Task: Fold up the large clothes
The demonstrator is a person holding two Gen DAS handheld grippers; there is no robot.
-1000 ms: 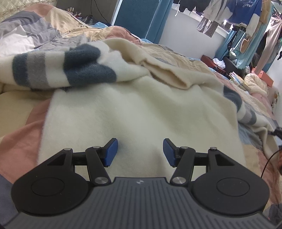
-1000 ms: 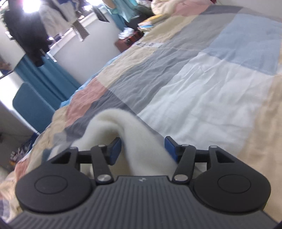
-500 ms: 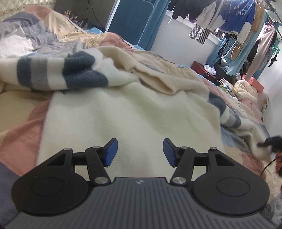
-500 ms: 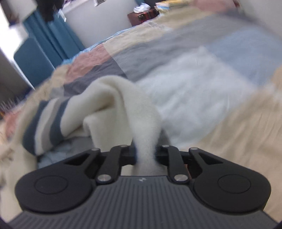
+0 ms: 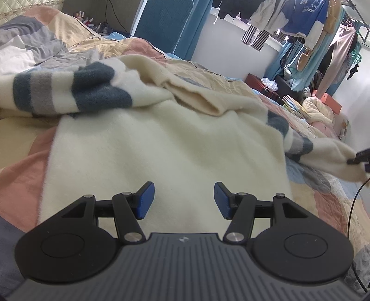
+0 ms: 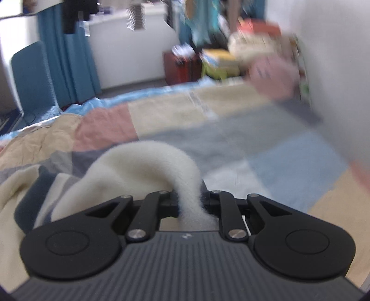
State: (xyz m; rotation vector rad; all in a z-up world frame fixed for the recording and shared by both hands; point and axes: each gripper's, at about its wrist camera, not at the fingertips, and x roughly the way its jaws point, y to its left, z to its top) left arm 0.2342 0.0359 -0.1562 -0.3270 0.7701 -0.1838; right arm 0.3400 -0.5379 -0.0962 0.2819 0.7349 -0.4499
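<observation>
Left wrist view, sweater: I see the cream sweater (image 5: pixel 166 148) spread on the bed (image 5: pixel 20 166), its body flat under my camera, one striped sleeve (image 5: pixel 69 90) with navy and grey bands folded across the top left.
Left wrist view, left gripper: my left gripper (image 5: pixel 184 200) hovers over the lower body of the sweater; its blue fingers (image 5: pixel 145 200) stand apart with nothing between them.
Left wrist view, far sleeve: the other sleeve stretches to the right edge, where the dark tip of my right gripper (image 5: pixel 362 157) pinches its cuff clear of the quilt.
Left wrist view, background: hanging clothes (image 5: pixel 307 20) and a blue curtain (image 5: pixel 194 30) behind the bed.
Right wrist view, right gripper: my right gripper (image 6: pixel 189 201) is clamped on a fold of cream sleeve, the fabric squeezed between the fingers.
Right wrist view, sweater: the sleeve arches up and leftward from the grip, down to the striped part at lower left, above the patchwork quilt (image 6: pixel 254 139).
Right wrist view, background: blurred; I can make out a blue chair (image 6: pixel 32 76) and curtain only.
</observation>
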